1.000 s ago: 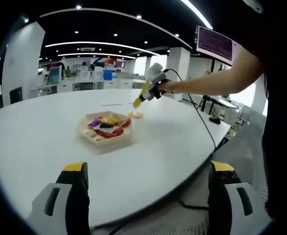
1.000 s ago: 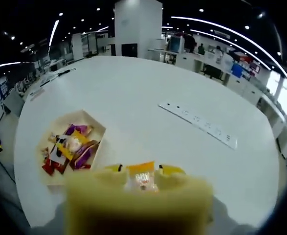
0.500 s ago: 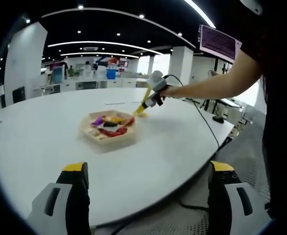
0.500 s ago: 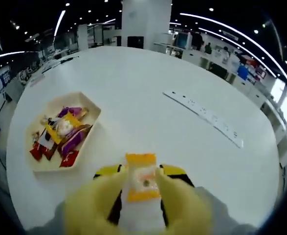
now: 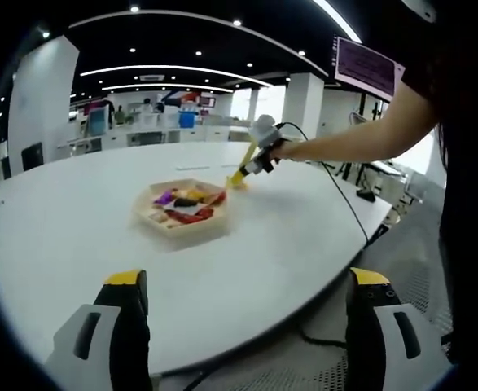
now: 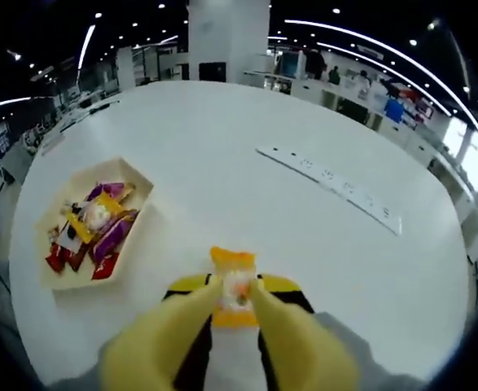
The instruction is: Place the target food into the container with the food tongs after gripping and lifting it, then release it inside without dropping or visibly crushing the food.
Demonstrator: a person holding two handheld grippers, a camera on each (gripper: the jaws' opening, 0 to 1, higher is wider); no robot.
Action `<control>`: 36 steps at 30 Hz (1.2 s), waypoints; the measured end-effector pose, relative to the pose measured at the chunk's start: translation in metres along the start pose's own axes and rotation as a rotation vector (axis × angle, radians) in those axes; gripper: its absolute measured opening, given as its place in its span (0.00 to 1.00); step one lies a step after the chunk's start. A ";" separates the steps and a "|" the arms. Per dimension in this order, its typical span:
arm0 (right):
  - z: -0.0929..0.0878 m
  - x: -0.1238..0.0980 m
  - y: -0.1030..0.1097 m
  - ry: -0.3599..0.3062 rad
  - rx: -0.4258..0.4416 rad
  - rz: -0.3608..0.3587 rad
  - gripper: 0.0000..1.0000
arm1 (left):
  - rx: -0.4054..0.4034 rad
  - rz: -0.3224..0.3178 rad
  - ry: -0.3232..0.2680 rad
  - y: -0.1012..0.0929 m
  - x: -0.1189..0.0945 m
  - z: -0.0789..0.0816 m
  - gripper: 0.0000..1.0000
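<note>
A big round white table (image 5: 76,236) with a smooth top stands in a bright office. On it sits a pale, flat tray (image 6: 138,189) with low walls and cut corners. The tray is full of shiny candy packs (image 6: 98,228) in purple, red, yellow and orange.

The right gripper (image 6: 234,298) holds yellow food tongs (image 6: 279,334). The 2 soft-looking yellow tong arms are squeezed narrow on a small orange and white candy packet (image 6: 234,287). The packet is flat and crinkly, with a picture in the middle. It is up in the air above the bare table, just beside the tray and not inside it.

From the other side, the tongs (image 5: 240,169) look like a thin yellow stick. Their tip is just beside the far edge of the tray (image 5: 181,229). A person's bare arm (image 5: 361,134) reaches out over the table to hold them.

The left gripper (image 5: 240,322) is near the table's edge, well apart from the tray. Its 2 grey jaws with yellow tips are spread wide and hold nothing.

A long white strip with small marks (image 6: 330,189) lies flat on the table, well apart from the tray.
</note>
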State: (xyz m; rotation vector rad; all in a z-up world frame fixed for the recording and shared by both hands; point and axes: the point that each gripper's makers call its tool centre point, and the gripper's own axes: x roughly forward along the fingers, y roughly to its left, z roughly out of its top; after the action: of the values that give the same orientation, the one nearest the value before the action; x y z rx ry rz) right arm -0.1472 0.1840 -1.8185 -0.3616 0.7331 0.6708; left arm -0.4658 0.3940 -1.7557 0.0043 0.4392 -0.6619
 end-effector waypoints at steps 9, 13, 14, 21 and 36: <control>0.001 -0.008 0.001 0.006 0.021 -0.005 0.19 | 0.007 -0.004 0.009 -0.001 0.000 -0.002 0.98; 0.006 -0.016 0.002 -0.004 0.030 -0.005 0.19 | 0.008 -0.016 0.013 -0.003 0.000 -0.002 0.98; 0.007 -0.019 0.002 -0.007 0.029 -0.007 0.19 | 0.009 -0.017 0.014 -0.003 0.000 -0.002 0.98; 0.020 -0.040 0.007 -0.026 0.042 -0.019 0.19 | 0.013 -0.035 0.011 -0.006 -0.001 -0.002 0.99; 0.057 -0.106 0.026 -0.053 0.027 -0.058 0.20 | 0.013 -0.102 0.052 -0.017 -0.003 -0.009 0.99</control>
State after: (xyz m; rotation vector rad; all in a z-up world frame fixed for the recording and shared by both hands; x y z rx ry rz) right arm -0.1951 0.1868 -1.7054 -0.3376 0.6779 0.6127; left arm -0.4814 0.3833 -1.7603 0.0120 0.4877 -0.7661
